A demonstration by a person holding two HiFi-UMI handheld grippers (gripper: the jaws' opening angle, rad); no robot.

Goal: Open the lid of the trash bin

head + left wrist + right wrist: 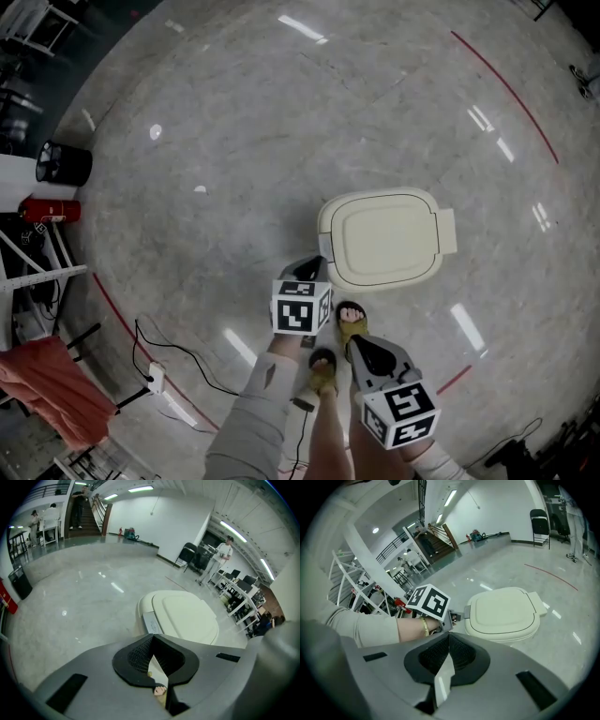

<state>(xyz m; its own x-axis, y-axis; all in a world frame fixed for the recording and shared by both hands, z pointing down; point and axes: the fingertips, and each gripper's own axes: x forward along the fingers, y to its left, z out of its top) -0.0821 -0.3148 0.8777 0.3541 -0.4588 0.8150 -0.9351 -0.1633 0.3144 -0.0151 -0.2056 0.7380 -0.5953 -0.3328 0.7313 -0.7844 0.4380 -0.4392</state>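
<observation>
Left gripper point(306, 270) and right gripper point(362, 347) both had jaws pressed together on nothing, with the closed trash bin point(384, 239) just beyond them, nearest the left one.

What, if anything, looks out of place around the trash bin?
Nothing stands out. The trash bin stands upright on the floor, its lid shut and flush, with no spill or damage visible. The left gripper, jaws together, hangs near its edge.
</observation>
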